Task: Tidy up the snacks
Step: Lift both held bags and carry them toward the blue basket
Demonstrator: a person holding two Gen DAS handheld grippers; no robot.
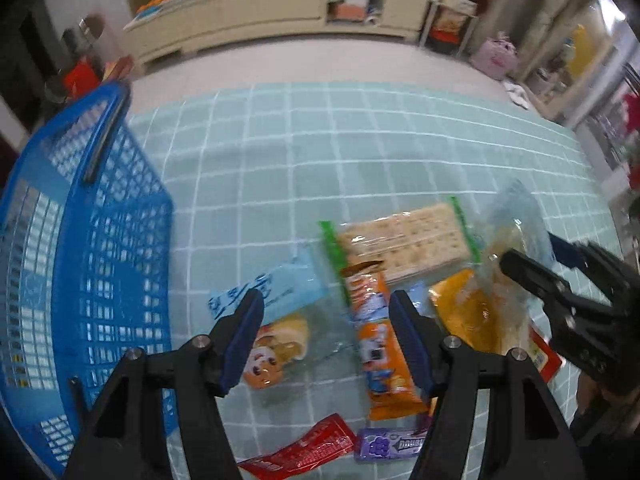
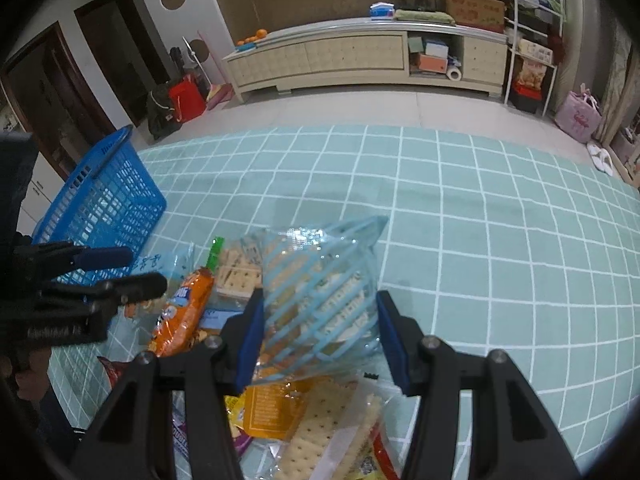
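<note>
Left wrist view first: the left gripper point(image 1: 326, 340) hangs wide open over the snack pile on the teal grid-patterned mat point(image 1: 360, 152), nothing between its blue pads. Below the gap lie a pale blue see-through pastry packet with a cartoon face point(image 1: 276, 320) and an orange foil snack bar wrapper point(image 1: 376, 344); the open span looks set to take one of them, though I cannot tell which. Beyond them sits a clear cracker sleeve with green ends point(image 1: 404, 240), and nearer the camera a red sachet point(image 1: 304, 452) and a purple gum pack point(image 1: 390, 444) whose print starts "DOUB", the rest hidden. Writing on the blue packet is too blurred to read. The blue plastic mesh basket point(image 1: 80, 264) stands just left of the pile, close by, and is probably where the snacks are bound. The right gripper point(image 1: 532, 264) comes in from the right edge.

Right wrist view: that gripper's jaws stand apart around a clear bag with pale blue diagonal stripes point(image 2: 320, 304), the left pad against the bag, the right pad about at its edge; whether it truly bears the weight I cannot tell. The bag stands tilted above an orange-labelled packet point(image 2: 276, 408) and loose-wrapped crackers point(image 2: 320, 440). The orange bar's lettering is unreadable here.
</note>
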